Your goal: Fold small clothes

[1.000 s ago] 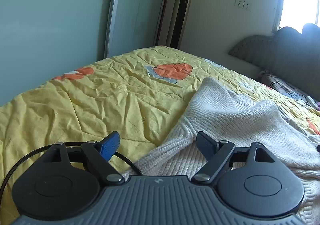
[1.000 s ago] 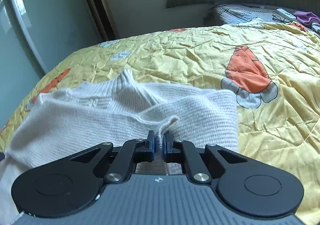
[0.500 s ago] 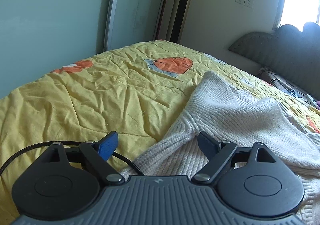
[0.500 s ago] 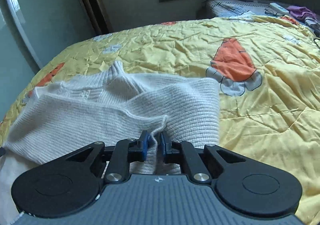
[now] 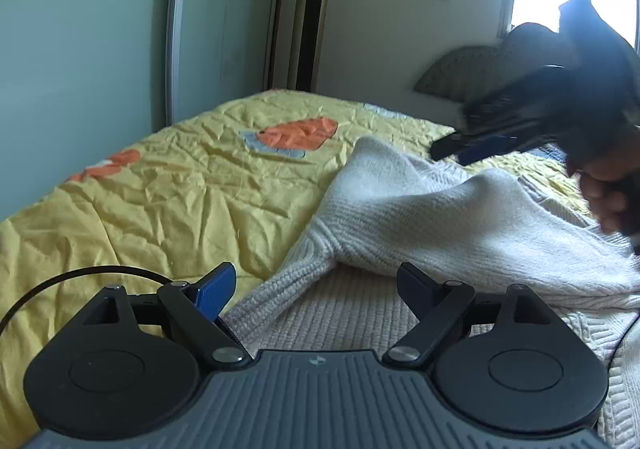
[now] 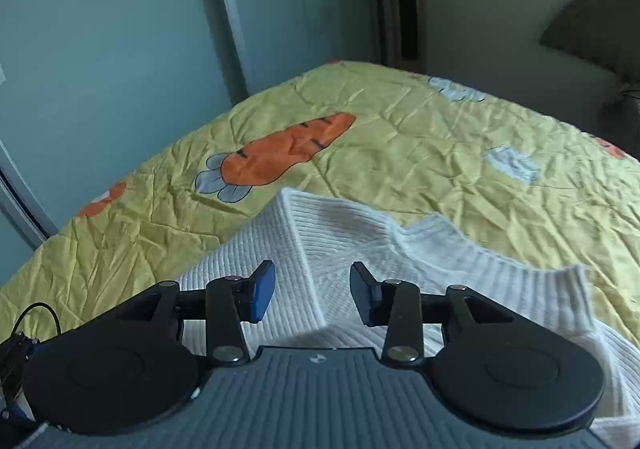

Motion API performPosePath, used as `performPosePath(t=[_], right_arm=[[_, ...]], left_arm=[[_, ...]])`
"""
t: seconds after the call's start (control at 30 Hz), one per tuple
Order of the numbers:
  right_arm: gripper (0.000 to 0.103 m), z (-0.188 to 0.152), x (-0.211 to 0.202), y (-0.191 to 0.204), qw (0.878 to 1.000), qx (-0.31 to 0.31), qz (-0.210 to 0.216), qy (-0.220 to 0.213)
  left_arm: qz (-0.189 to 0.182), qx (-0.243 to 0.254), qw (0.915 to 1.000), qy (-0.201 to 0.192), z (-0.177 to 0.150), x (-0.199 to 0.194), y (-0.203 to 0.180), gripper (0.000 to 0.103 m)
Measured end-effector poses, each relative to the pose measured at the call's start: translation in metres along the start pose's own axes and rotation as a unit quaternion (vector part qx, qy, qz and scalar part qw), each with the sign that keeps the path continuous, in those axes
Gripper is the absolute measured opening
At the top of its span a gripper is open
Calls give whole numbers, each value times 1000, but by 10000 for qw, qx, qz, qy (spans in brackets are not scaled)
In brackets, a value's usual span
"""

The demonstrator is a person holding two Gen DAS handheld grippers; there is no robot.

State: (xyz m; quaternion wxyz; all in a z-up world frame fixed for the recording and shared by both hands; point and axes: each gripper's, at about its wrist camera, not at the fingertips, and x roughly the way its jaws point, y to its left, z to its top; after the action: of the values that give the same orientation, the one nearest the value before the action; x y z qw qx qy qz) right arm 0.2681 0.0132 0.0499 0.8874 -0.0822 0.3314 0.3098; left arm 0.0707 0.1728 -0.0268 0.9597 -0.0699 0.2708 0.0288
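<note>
A white ribbed knit sweater point(image 5: 432, 221) lies partly folded on the yellow bedspread point(image 5: 160, 205). My left gripper point(image 5: 316, 285) stands open just above the sweater's near part, nothing between its fingers. My right gripper point(image 6: 312, 293) hovers over the sweater point(image 6: 320, 249), its jaws opening with no cloth pinched between the pads. In the left wrist view the right gripper point(image 5: 460, 149) shows blurred at the upper right, above the sweater's folded part, with a hand point(image 5: 608, 193) on its grip.
The bedspread point(image 6: 420, 153) carries orange carrot prints point(image 6: 280, 153). A glass wardrobe door point(image 5: 80, 49) lines the left side, a tall tower fan point(image 5: 312, 21) stands at the bed's far corner, and a dark headboard point(image 5: 460, 69) sits at the right. A black cable point(image 5: 48, 285) loops near my left gripper.
My right gripper let go of the sweater's edge, opened, and swung leftward over the garment into the left wrist's view. The left gripper stayed nearly in place, open.
</note>
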Motion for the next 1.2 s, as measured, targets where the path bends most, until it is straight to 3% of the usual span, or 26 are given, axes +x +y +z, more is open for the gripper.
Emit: performPosePath(t=[0.13, 0.17, 0.27, 0.47, 0.63, 0.67, 0.77, 0.83, 0.9, 0.93, 1.07, 1.13, 1.2], right_arm=[[55, 10, 43, 0, 9978, 134, 382, 517], [50, 8, 50, -1, 9969, 110, 455, 628], [11, 6, 46, 3, 9959, -127, 704, 558], [10, 32, 32, 32, 9956, -581, 714, -146], [9, 50, 50, 79, 9910, -1155, 257, -625], [14, 51, 60, 84, 9904, -1251, 177, -560], [12, 43, 63, 92, 9895, -1299, -228, -589], [24, 33, 41, 90, 9904, -1091, -153, -834], [53, 18, 13, 84, 9893, -968, -114, -1081], [56, 8, -1, 83, 9880, -1028, -99, -1148], [57, -47, -39, 101, 9766, -1880, -134, -1036], [55, -78, -48, 116, 9656, -2460, -101, -835], [55, -104, -46, 133, 9500, -3025, -361, -686]], left_arm=[[-22, -63, 9999, 108, -1, 5, 3, 88], [-18, -64, 9999, 116, -1, 5, 3, 88], [-1, -60, 9999, 134, -1, 6, 3, 89], [171, 13, 9998, 117, -1, 8, 0, 89], [516, -267, 9982, -165, 1, -1, 9, 89], [606, -342, 9973, -220, 1, -2, 11, 89], [731, -576, 9954, -212, 2, -2, 20, 89], [765, -724, 9942, -206, 3, -3, 25, 89], [859, -808, 9925, -306, 3, -7, 28, 89], [942, -825, 9914, -388, 3, -10, 29, 89], [1301, -1024, 9836, -717, 6, -21, 36, 89], [1379, -1257, 9791, -812, 7, -25, 44, 89], [1444, -1484, 9745, -870, 7, -28, 51, 89]])
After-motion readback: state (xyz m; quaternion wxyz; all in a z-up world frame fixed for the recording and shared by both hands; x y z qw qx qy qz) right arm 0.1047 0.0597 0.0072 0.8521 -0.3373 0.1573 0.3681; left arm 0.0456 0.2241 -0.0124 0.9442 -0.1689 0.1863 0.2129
